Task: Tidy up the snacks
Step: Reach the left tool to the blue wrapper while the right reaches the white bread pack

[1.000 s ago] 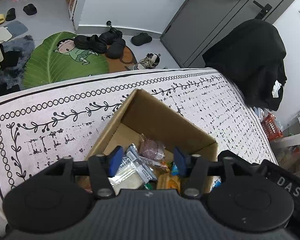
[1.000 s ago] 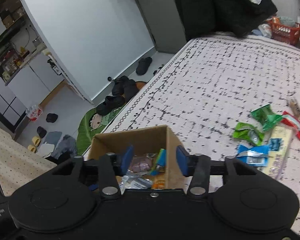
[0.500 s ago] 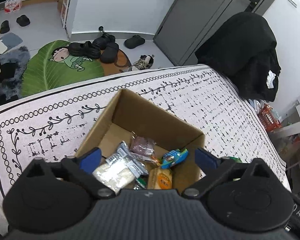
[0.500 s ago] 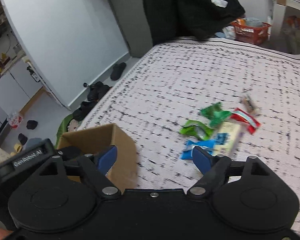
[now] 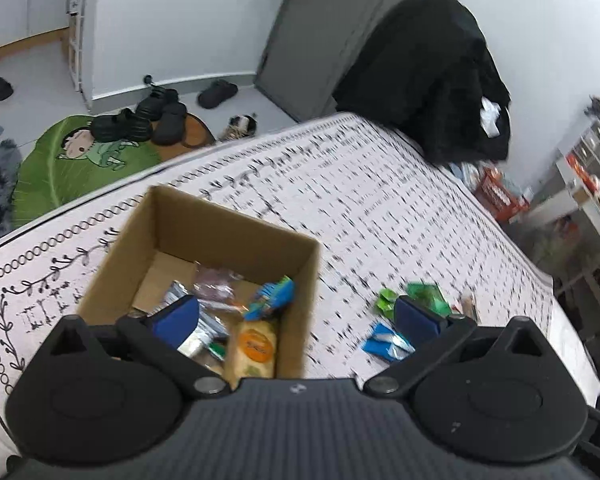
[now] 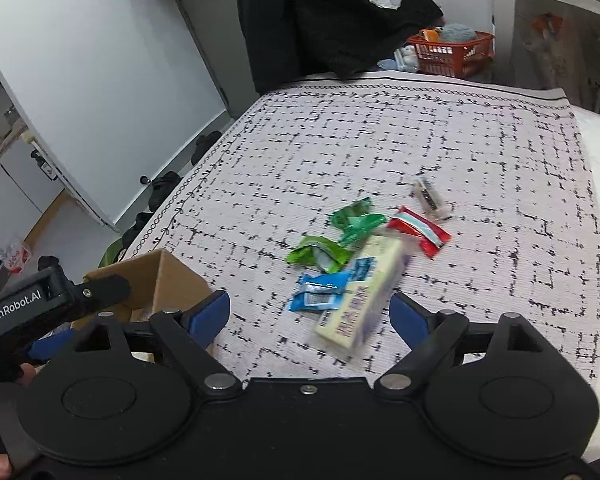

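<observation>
An open cardboard box (image 5: 228, 216) stands on the patterned tablecloth and holds several snack packets, among them a blue-green one (image 5: 272, 296) and an orange-labelled one (image 5: 256, 348). My left gripper (image 5: 296, 318) hovers over the box's right wall, open wide and empty. To the right lie loose snacks: two green packets (image 6: 354, 220), a blue packet (image 6: 320, 296), a pale yellow pack (image 6: 364, 288), a red packet (image 6: 418, 230) and a small brown bar (image 6: 430, 198). My right gripper (image 6: 309, 317) hangs above the near end of this group. Its jaws are opening, with nothing gripped between them.
The box's corner (image 6: 160, 276) and the left gripper's body (image 6: 32, 308) fill the lower left of the right wrist view. Beyond the table's far end hang black clothes (image 6: 340, 20), beside a red basket (image 6: 452, 54). Shoes (image 5: 140, 120) and a green mat (image 5: 60, 168) lie on the floor.
Both grippers have opened. The right one swung from over the box to the loose snacks. The left one drew back and turned right. A blue-green packet now lies in the box.
</observation>
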